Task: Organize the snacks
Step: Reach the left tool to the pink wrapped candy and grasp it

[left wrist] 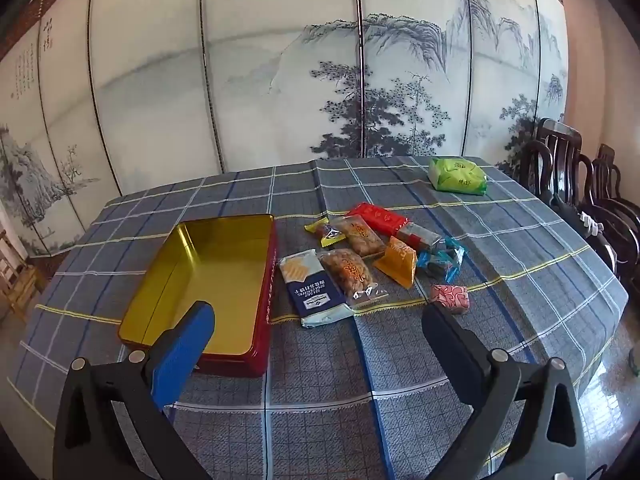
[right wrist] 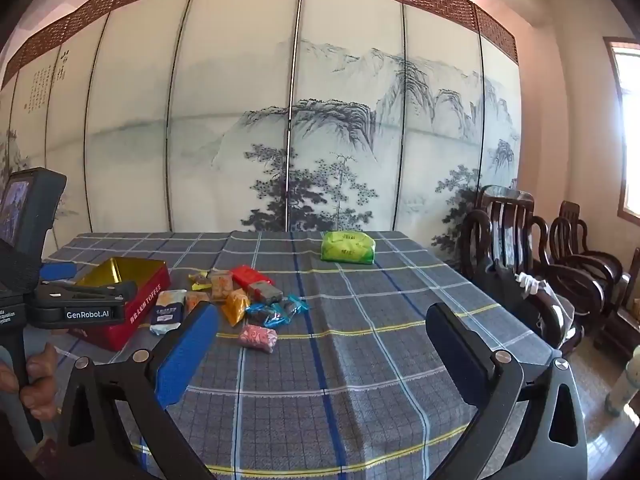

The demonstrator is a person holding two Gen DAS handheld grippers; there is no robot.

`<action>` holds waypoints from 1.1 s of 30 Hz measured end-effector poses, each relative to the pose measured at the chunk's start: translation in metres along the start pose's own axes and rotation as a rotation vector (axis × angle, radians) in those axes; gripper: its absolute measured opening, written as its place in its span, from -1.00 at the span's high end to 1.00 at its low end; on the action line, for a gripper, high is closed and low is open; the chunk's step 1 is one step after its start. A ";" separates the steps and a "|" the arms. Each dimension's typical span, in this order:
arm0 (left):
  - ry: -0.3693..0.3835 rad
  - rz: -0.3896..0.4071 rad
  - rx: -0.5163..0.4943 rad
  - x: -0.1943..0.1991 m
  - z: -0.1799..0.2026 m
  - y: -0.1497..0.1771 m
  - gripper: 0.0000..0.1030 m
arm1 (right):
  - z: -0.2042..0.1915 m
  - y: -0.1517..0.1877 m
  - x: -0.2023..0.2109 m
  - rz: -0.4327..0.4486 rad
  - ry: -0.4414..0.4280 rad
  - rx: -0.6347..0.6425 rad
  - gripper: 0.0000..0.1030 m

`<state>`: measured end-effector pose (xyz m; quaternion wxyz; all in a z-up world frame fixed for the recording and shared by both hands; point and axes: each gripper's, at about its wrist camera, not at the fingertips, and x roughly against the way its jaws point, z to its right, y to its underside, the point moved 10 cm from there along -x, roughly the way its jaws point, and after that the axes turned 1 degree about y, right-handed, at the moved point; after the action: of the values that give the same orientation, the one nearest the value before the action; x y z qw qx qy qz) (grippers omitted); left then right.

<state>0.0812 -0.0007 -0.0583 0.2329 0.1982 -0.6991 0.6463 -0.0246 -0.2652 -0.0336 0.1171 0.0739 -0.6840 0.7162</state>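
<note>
Tin side: the red tin (right wrist: 138, 314) is showing "TOFFEE" in pale capitals, running along its long wall after some Chinese characters too small to make out.
Left gripper body: the left gripper (right wrist: 86, 300), seen from the right wrist view, is carrying a white "GenRobot.AI" label on its black side.
Cracker pack: the blue-and-white pack (left wrist: 310, 286) is lying with its print upside down; "SEA SALT" is just readable, the rest is blurring out.
Screen: the folding screen (right wrist: 44, 80) is bearing columns of calligraphy at its left end, too small to read.
</note>
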 end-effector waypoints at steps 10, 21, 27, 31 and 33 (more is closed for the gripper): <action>0.046 -0.023 0.019 -0.008 0.007 0.005 -0.99 | 0.003 0.002 -0.005 -0.023 -0.012 -0.013 -1.00; 0.221 -0.147 -0.078 -0.045 0.034 0.036 -0.99 | 0.000 0.034 -0.062 -0.136 -0.058 -0.066 -1.00; 0.352 -0.213 -0.077 -0.059 0.057 0.039 -0.94 | 0.015 0.057 -0.096 -0.205 -0.077 -0.133 -1.00; 0.435 -0.240 -0.080 -0.071 0.087 0.029 -0.68 | 0.028 0.069 -0.113 -0.237 -0.070 -0.156 -1.00; 0.466 -0.265 -0.133 -0.080 0.108 0.027 -0.51 | 0.034 0.073 -0.117 -0.245 -0.063 -0.163 -1.00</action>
<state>0.1228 -0.1081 -0.1331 0.4822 0.1182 -0.6356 0.5912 0.0669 -0.3099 -0.1332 0.1877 0.1696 -0.7292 0.6358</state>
